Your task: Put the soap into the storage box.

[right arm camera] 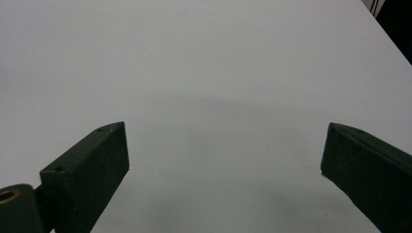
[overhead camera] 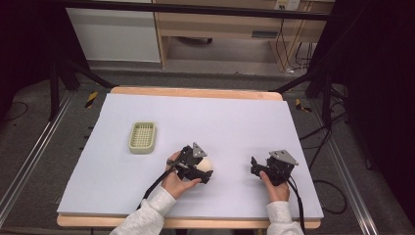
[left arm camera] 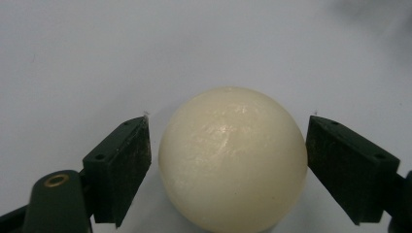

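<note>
A wooden-edged table [overhead camera: 195,92] covered by a pale sheet [overhead camera: 205,127] is seen from the high view, with two sleeved forearms entering from the bottom edge. The left gripper [overhead camera: 204,169] is held by the left hand [overhead camera: 177,182] near the middle of the sheet, and a cream ball [overhead camera: 205,164] is seen between its jaws. In the left gripper view, the ball [left arm camera: 233,158] is shown large and glossy, resting on the sheet between the two black jaws; a thin gap is visible on the left side, while the right jaw appears to be just at the ball's edge, though contact cannot be told for certain. The jaws are spread about as wide as the ball and are not pressed onto it. The right gripper [overhead camera: 254,165] is held by the right hand [overhead camera: 275,188] well apart from the ball, toward the right side of the sheet. In the right gripper view, its jaws are shown spread wide over bare sheet, with nothing between them. A small pale green basket [overhead camera: 143,137] is seen from the high view alone, lying to the left of and beyond the left gripper, apart from it.
</note>
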`<state>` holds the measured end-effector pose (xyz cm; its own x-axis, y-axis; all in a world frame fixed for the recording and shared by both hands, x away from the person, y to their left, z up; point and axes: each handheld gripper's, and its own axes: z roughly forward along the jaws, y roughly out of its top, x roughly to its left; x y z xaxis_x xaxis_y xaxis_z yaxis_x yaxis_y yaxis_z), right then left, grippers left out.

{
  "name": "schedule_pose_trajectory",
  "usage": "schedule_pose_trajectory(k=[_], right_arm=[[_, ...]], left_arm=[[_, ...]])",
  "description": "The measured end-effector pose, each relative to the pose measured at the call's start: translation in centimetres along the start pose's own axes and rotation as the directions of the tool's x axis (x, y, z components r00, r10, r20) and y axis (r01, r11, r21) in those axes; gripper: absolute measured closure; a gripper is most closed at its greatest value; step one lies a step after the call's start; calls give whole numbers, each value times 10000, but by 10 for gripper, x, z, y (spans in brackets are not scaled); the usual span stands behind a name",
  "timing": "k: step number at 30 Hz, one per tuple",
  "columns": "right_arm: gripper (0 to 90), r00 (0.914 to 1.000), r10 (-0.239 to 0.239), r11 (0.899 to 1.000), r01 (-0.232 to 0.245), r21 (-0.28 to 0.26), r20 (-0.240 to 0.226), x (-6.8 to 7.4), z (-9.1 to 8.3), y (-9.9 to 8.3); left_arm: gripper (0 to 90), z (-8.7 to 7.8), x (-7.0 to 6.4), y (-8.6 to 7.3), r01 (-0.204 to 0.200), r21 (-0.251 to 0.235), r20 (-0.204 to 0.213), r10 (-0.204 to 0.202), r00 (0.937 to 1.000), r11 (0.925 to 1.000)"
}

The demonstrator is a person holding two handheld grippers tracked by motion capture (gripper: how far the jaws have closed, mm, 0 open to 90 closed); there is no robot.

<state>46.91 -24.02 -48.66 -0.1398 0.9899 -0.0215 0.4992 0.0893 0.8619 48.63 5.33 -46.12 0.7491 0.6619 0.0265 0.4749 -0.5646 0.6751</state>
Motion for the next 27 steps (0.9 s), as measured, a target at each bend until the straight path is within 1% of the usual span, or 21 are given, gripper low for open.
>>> schedule_pose_trajectory(k=[3,8,16,27], right_arm=[[38,10000,12,10000,-12,5,-4,0,0,0],[38,10000,35,10000,-35,4,-27,0,0,0],[38,10000,40,10000,-40,10,-41,0,0,0],[38,10000,34,10000,-34,5,-33,0,0,0]], left_arm=[[182,0,0,0,7,33,-11,-7,10000,10000],[194,2,1,0,58,66,100,-58,9999,10000],[219,7,-1,-1,71,185,86,-73,9999,9998],[224,6,-1,-2,129,181,63,-131,9999,9998]])
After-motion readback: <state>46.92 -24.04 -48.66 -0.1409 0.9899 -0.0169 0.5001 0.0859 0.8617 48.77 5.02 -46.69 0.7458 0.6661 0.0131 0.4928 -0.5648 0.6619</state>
